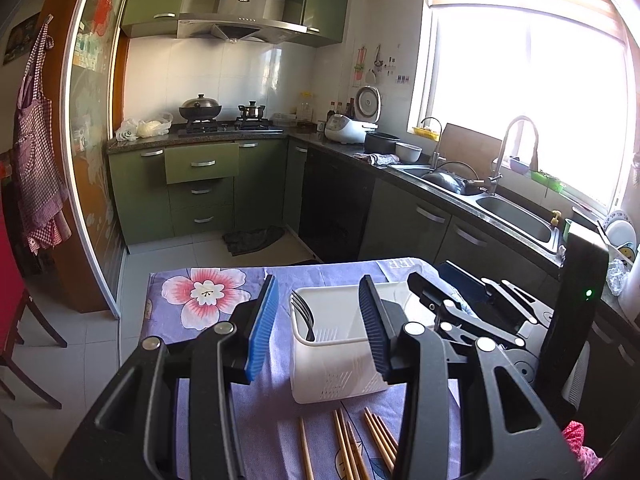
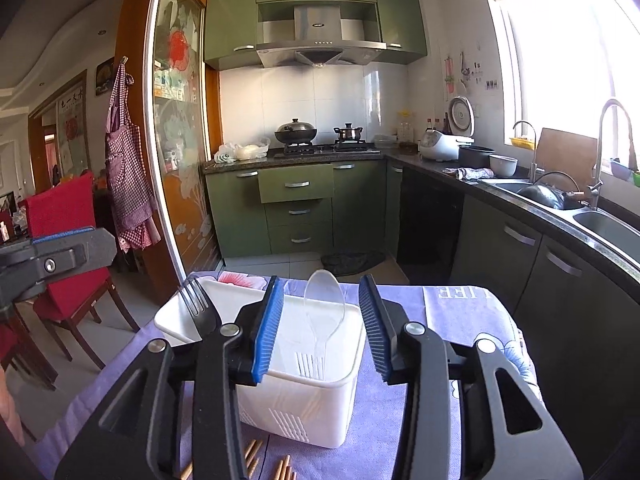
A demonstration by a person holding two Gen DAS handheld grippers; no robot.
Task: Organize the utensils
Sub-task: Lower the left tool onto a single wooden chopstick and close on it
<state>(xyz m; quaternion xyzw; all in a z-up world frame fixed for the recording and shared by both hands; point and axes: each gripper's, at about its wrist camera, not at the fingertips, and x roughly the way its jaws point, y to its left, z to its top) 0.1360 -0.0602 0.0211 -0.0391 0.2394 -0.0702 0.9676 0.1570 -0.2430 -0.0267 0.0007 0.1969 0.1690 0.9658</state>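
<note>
My right claw (image 2: 318, 330) gapes, empty, above the white caddy (image 2: 304, 408); only its camera shows the clear spoon (image 2: 325, 300) inside. Left claw (image 1: 320, 328) open; chopsticks (image 1: 352, 444) at the tabletop's (image 1: 224, 328) near edge.

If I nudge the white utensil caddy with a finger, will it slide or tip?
The white utensil caddy looks like thin, slotted plastic, so probably light. It holds only a black fork and a clear spoon, so little weight anchors it. On the purple tablecloth it may drag the fabric; a low push seems safer than a high one, which might tip it.
</note>
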